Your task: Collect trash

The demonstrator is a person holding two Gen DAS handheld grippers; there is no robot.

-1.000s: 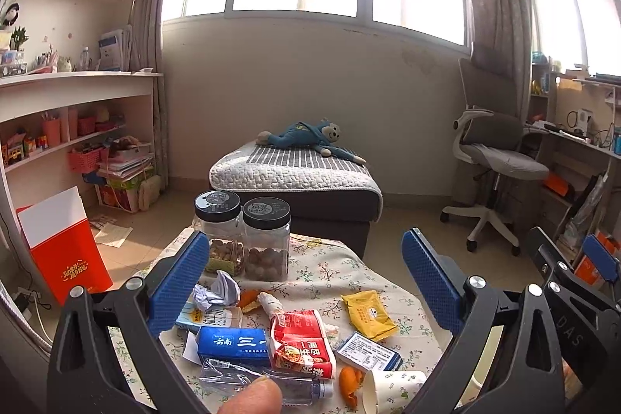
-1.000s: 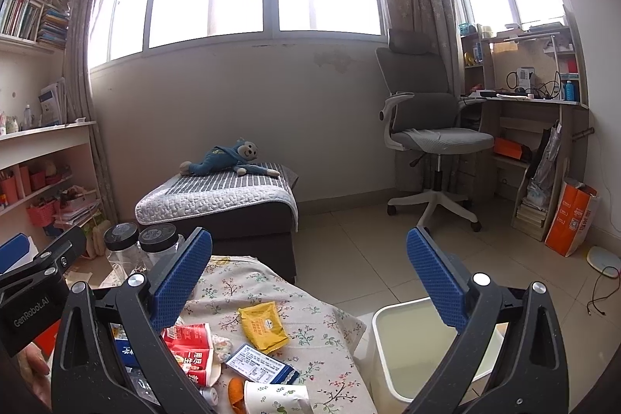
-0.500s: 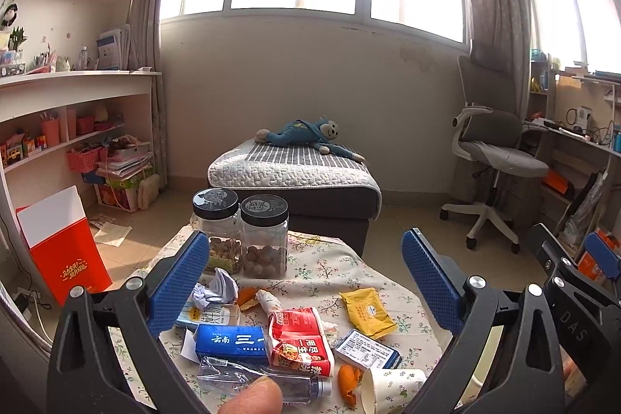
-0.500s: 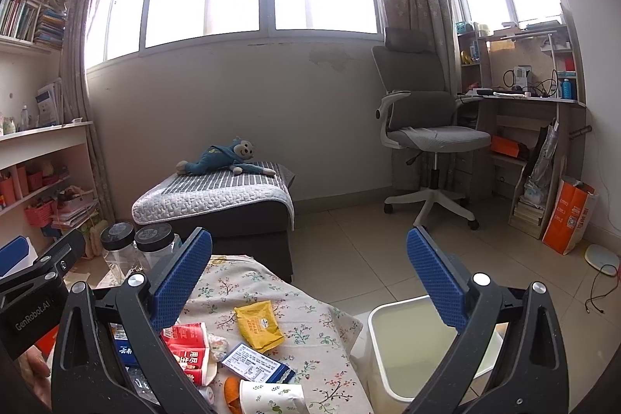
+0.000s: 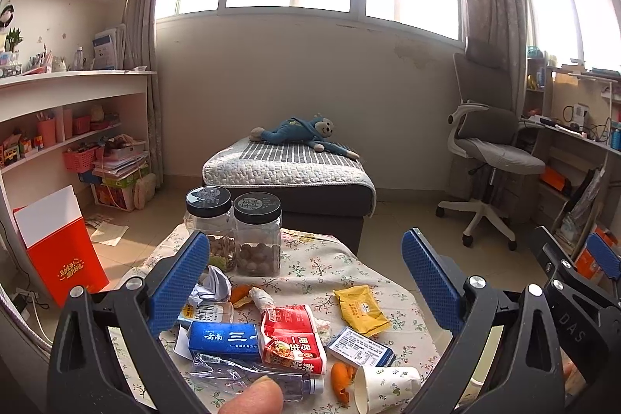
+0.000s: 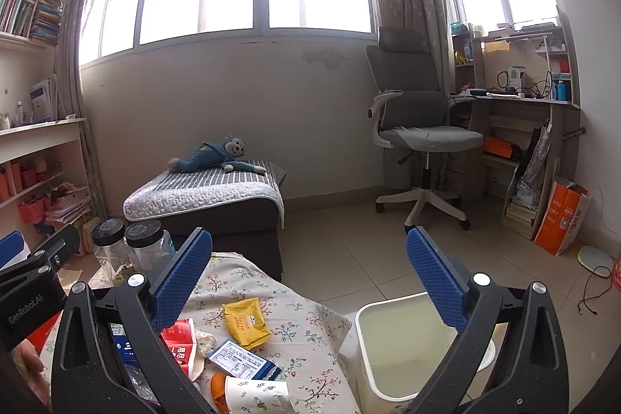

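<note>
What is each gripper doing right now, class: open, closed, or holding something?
Left gripper: open, holding nothing, above the trash on the table.
Right gripper: open, holding nothing, near the white bin.

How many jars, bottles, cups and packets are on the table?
Jars: 2
Bottle: 1
Cup: 1
Packets: 2 (one yellow, one red)
Total: 6
</note>
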